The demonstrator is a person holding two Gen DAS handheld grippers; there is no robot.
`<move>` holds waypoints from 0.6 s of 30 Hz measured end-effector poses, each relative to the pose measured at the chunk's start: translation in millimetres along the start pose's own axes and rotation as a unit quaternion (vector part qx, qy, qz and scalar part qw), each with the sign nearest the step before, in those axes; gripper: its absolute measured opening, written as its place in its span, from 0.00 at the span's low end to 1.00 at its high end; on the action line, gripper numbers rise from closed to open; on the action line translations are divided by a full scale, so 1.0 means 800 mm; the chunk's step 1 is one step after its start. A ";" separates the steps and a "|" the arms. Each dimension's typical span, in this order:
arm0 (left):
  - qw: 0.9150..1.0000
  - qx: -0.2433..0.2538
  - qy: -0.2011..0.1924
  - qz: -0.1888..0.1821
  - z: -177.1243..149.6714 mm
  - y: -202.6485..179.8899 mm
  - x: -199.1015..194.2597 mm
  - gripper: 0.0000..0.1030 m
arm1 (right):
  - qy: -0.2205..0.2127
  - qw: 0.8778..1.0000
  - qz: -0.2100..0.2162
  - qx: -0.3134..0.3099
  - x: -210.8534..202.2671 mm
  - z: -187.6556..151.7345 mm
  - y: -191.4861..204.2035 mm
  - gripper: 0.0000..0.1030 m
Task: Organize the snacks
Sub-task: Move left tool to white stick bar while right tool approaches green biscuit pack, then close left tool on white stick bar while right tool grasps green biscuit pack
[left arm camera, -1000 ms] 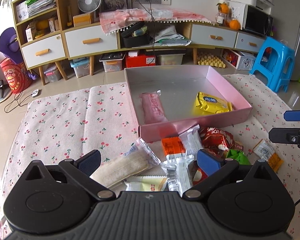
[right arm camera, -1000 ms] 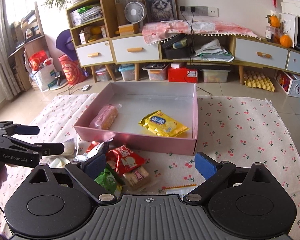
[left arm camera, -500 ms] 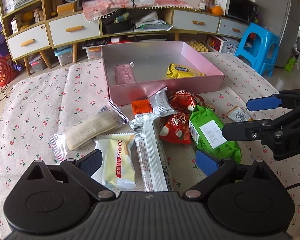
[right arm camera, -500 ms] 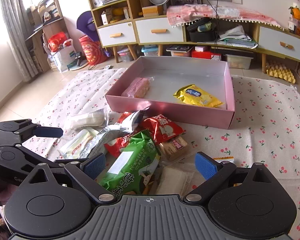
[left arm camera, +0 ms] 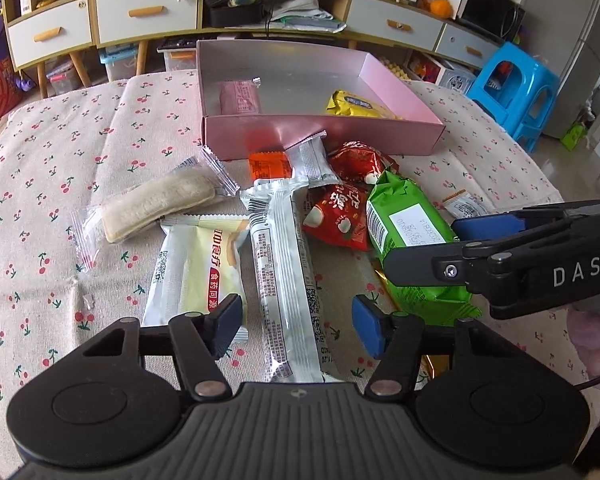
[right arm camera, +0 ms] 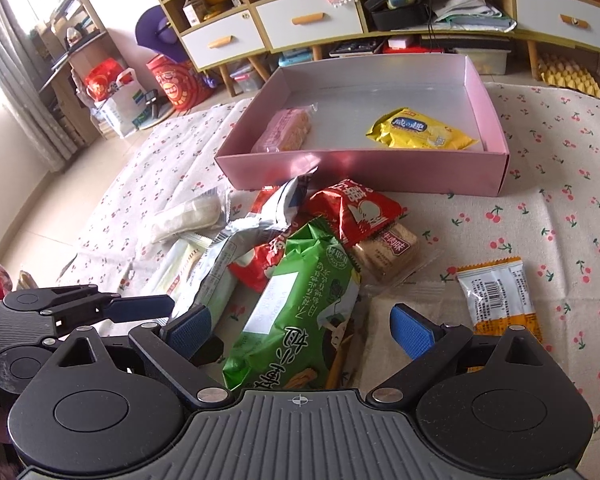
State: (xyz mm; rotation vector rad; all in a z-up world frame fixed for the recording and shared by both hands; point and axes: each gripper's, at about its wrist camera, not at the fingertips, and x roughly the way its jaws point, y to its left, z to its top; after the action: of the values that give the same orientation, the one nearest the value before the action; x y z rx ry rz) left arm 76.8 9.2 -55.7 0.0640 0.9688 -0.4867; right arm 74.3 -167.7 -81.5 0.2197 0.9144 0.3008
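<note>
A pile of snack packets lies on the cherry-print cloth in front of the pink box. My left gripper is low over the pile. Its jaws are closing, with the long silver packet between them, and a gap still shows at each pad. My right gripper stands open astride the green packet without touching it. It also reaches in from the right in the left wrist view, right gripper. Inside the box lie a pink wafer packet and a yellow packet.
Red packets, a cream packet, a clear-wrapped biscuit and an orange-edged sachet lie around. Beyond the cloth are a blue stool and low cabinets.
Both grippers have come down and forward onto the pile. The left jaws have narrowed around the silver packet. The right gripper now straddles the green packet.
</note>
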 end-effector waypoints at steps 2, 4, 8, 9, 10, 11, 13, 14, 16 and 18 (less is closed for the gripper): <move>1.000 -0.011 0.005 -0.002 0.000 0.002 0.002 0.49 | 0.002 1.000 -0.002 -0.004 0.002 -0.001 0.004 0.95; 1.000 -0.016 0.007 -0.002 0.000 0.004 0.002 0.45 | 0.002 1.000 -0.011 -0.003 0.005 -0.004 0.006 0.94; 1.000 -0.023 0.009 -0.002 0.000 0.009 0.001 0.39 | -0.002 1.000 -0.027 -0.006 0.008 -0.005 0.005 0.93; 1.000 -0.026 0.010 -0.003 0.000 0.010 0.001 0.38 | -0.003 1.000 -0.029 -0.006 0.008 -0.006 0.004 0.93; 0.999 -0.029 0.012 -0.006 0.000 0.011 0.001 0.38 | -0.005 0.999 -0.033 -0.005 0.008 -0.006 0.003 0.92; 0.999 -0.031 0.013 -0.007 0.000 0.012 0.002 0.36 | -0.007 0.999 -0.036 -0.004 0.009 -0.005 0.003 0.89; 0.999 -0.031 0.015 -0.011 0.001 0.012 0.002 0.32 | -0.013 0.999 -0.047 -0.005 0.008 -0.004 0.001 0.81; 0.999 -0.030 0.017 -0.013 0.001 0.012 0.002 0.30 | -0.016 0.999 -0.050 -0.003 0.008 -0.004 -0.001 0.74; 0.999 -0.028 0.018 -0.012 0.002 0.011 0.002 0.30 | -0.021 0.998 -0.060 -0.002 0.008 -0.003 -0.002 0.62; 0.999 -0.030 0.019 -0.013 0.002 0.011 0.002 0.29 | -0.023 0.998 -0.059 0.005 0.006 -0.001 -0.006 0.48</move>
State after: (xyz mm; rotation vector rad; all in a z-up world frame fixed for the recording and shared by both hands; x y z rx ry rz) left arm 82.8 16.1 -57.1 0.0066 1.0214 -0.4819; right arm 77.6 -170.5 -87.0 0.1795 0.8799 0.1807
